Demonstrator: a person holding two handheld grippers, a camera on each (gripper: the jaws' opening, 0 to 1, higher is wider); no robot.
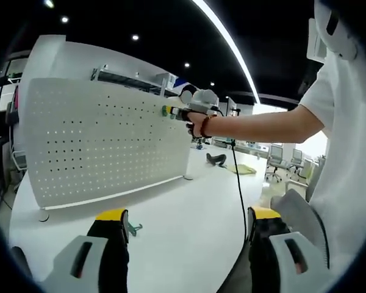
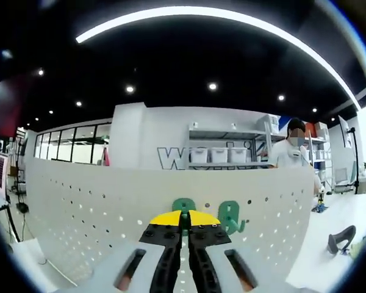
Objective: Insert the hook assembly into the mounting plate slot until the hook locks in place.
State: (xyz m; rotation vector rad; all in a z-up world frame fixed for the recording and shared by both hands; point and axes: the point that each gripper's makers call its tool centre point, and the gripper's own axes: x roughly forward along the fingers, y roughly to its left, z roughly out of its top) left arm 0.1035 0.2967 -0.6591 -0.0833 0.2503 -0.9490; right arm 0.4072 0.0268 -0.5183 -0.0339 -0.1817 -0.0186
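A white perforated mounting plate stands upright on the white table. My right gripper, held by a person's outstretched arm, is at the plate's upper right corner. In the right gripper view the plate is close in front. There my right gripper is shut on a green hook assembly pressed against the plate. A second green hook sits on the plate just to its right. My left gripper hangs open over the table. A small green hook lies beside its left jaw.
A black cable hangs from the right gripper to the table. A black object and a yellowish item lie farther back. Office chairs stand beyond. A person stands behind the plate near shelves.
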